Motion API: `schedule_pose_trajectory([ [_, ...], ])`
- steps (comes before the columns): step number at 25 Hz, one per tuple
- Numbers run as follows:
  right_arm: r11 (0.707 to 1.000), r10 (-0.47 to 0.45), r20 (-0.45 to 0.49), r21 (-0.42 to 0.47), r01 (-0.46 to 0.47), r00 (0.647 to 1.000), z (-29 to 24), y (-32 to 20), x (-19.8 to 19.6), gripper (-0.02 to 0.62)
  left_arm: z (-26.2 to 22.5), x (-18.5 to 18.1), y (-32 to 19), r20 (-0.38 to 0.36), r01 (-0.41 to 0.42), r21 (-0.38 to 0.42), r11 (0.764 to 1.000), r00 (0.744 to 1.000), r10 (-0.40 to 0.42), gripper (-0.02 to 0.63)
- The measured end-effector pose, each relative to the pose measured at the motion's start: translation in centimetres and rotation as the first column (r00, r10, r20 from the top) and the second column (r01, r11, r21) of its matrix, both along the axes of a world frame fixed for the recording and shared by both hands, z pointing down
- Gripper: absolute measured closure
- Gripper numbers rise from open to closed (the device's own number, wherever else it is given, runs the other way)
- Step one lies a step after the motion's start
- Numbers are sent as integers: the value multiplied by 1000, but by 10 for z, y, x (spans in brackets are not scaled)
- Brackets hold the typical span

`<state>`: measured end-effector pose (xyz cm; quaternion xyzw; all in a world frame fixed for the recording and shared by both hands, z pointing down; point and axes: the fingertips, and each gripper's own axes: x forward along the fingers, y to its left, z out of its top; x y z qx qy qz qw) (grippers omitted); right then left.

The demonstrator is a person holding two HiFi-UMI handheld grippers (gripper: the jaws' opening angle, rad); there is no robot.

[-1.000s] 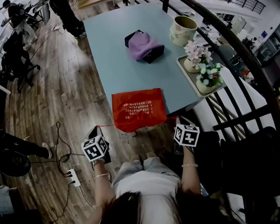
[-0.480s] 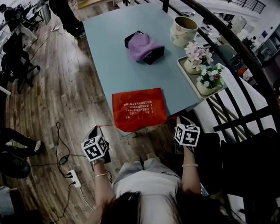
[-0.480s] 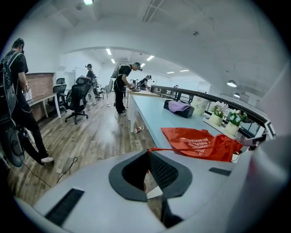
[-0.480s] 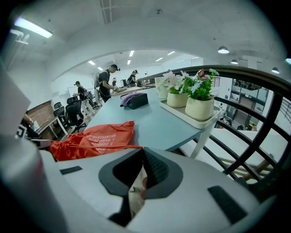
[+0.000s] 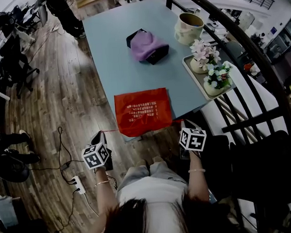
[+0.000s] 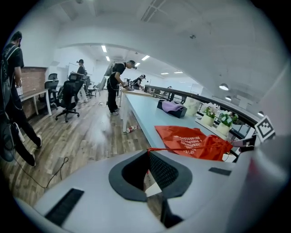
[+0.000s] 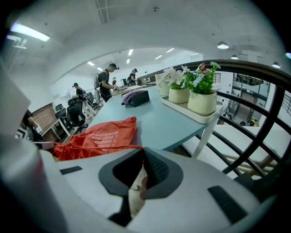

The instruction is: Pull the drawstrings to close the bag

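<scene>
Drawstrings (image 5: 111,131) are both clamped nearest the person. The left hand-held gripper (image 5: 100,136) has its jaws pressed together on the left one. The right hand-held gripper (image 5: 183,122) has its jaws closed on the right one. Each thin red cord runs taut from the jaw tips inward to the bag (image 5: 142,111), and the two grippers are held well apart on either side of it, below the near edge of the surface (image 5: 133,70).

The red bag lies flat with white print facing up, and its near end hangs over that edge. In the left gripper view this end looks bunched.

Farther along the blue surface a purple cloth (image 5: 148,45) rests on a black case. To its right stands a cup (image 5: 189,28), and nearer, by the right edge, a tray (image 5: 187,61) carries two flower pots (image 5: 216,82).
</scene>
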<state>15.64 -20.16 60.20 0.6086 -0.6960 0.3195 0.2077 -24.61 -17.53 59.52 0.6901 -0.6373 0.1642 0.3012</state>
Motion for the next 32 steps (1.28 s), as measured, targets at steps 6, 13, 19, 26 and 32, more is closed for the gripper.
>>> schedule_pose_trajectory([
  [6, 1000, -28, 1, -13, 28, 1000, 10, 6, -13, 566, 6, -4, 5, -27, -33, -13, 999, 999, 33, 588],
  [13, 999, -29, 2, -36, 29, 1000, 20, 15, -18, 566, 25, 2, 21, -61, -107, -87, 990, 993, 102, 586],
  [19, 995, -64, 1, -79, 64, 998, 31, 30, -33, 565, 42, 13, 37, -125, -198, -155, 968, 976, 180, 584],
  [26, 991, -88, 30, -100, 90, 996, 35, 45, -47, 565, 53, 33, 53, -224, -344, -206, 916, 928, 298, 513],
  [32, 990, -86, 24, -110, 88, 996, 35, 56, -53, 565, 53, 43, 58, -242, -420, -208, 883, 897, 370, 501],
])
